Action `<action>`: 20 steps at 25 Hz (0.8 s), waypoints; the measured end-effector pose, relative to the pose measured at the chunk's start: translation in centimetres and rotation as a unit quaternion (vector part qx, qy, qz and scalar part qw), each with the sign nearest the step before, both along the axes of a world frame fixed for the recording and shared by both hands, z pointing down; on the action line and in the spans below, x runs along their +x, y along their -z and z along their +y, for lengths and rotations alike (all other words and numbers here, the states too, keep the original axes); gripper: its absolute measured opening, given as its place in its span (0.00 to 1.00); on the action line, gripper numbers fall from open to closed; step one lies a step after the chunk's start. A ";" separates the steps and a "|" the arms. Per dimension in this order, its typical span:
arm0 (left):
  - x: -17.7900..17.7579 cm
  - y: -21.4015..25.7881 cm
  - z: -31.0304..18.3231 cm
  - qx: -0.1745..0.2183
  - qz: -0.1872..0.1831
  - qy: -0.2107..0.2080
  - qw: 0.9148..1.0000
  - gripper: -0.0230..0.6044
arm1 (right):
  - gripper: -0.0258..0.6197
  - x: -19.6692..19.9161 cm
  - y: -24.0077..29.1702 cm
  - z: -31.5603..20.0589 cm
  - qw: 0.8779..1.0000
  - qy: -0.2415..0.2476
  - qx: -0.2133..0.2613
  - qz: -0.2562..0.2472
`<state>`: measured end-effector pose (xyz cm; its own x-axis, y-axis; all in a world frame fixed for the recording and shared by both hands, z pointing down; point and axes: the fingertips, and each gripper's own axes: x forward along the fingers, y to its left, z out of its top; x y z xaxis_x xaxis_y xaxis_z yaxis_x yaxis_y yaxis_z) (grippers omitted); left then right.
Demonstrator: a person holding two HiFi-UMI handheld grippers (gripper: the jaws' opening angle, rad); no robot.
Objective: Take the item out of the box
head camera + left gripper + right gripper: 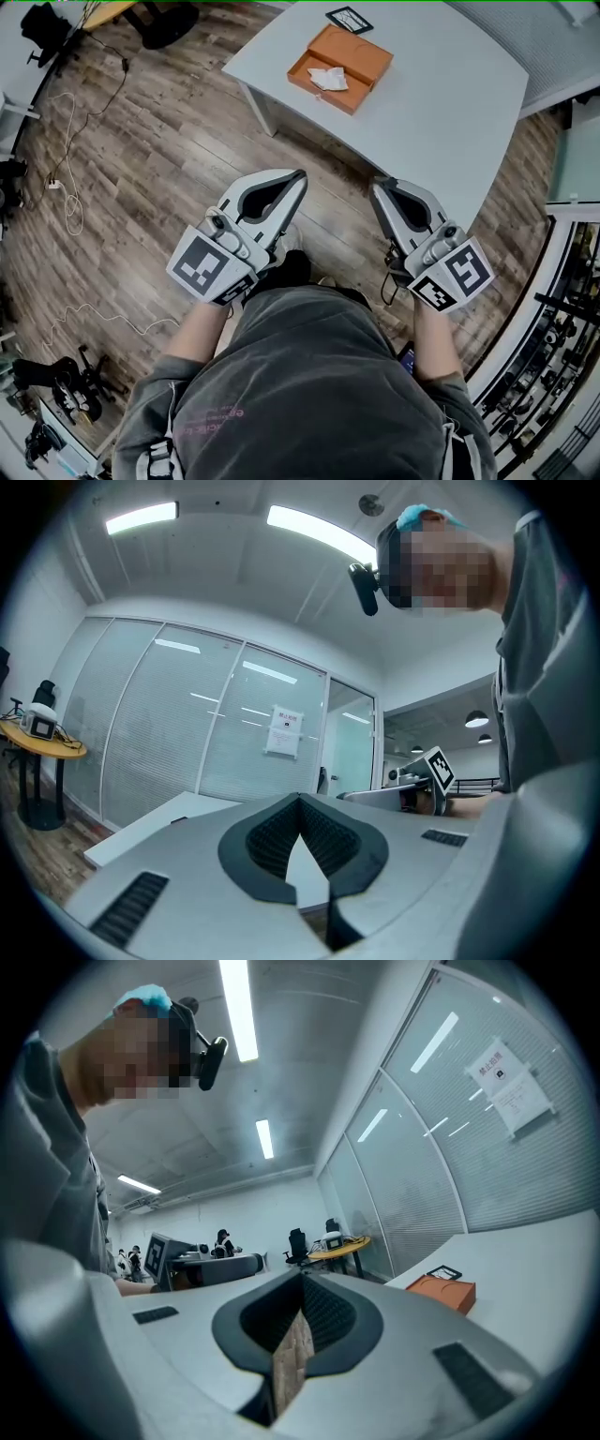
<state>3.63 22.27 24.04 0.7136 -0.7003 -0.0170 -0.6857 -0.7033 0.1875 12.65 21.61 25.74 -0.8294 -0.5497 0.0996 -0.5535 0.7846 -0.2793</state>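
An open orange box (pixel 339 58) lies at the far side of the white table (pixel 441 112). A crumpled white item (pixel 328 78) rests in its tray, with the lid right beside it. In the right gripper view the orange box (pixel 442 1292) shows at the right on the table. My left gripper (pixel 300 174) and right gripper (pixel 377 184) hover over the wooden floor close to my body, well short of the box. Both point toward the table. Each has its tips together with nothing between them, as the left gripper (pixel 300 801) and right gripper (pixel 302 1279) show in their own views.
A small black card (pixel 349 19) lies beyond the box. White cables (pixel 70 202) trail over the floor at the left. Metal shelving (pixel 553 375) stands at the right. A glass wall (pixel 187 733) runs behind the table, with a round yellow table (pixel 42 738) near it.
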 end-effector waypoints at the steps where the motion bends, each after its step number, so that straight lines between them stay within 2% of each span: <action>1: -0.6 -0.1 -0.7 -0.002 0.000 -0.001 1.000 0.06 | 0.05 -0.6 -0.1 -0.7 1.000 -0.001 -0.001 0.001; 12: -6.2 -0.3 -7.1 -0.001 0.009 -0.024 1.000 0.06 | 0.05 -6.9 -0.1 -7.0 1.000 -0.013 -0.004 0.015; 20: -8.8 -0.1 -10.0 0.002 0.012 -0.034 0.999 0.06 | 0.05 -9.4 0.7 -9.7 0.999 -0.024 -0.001 0.025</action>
<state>-5.20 12.23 24.11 0.7588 -0.6503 -0.0367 -0.6318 -0.7486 0.2011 3.23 11.86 25.04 -0.7965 -0.5880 0.1409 -0.6032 0.7566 -0.2523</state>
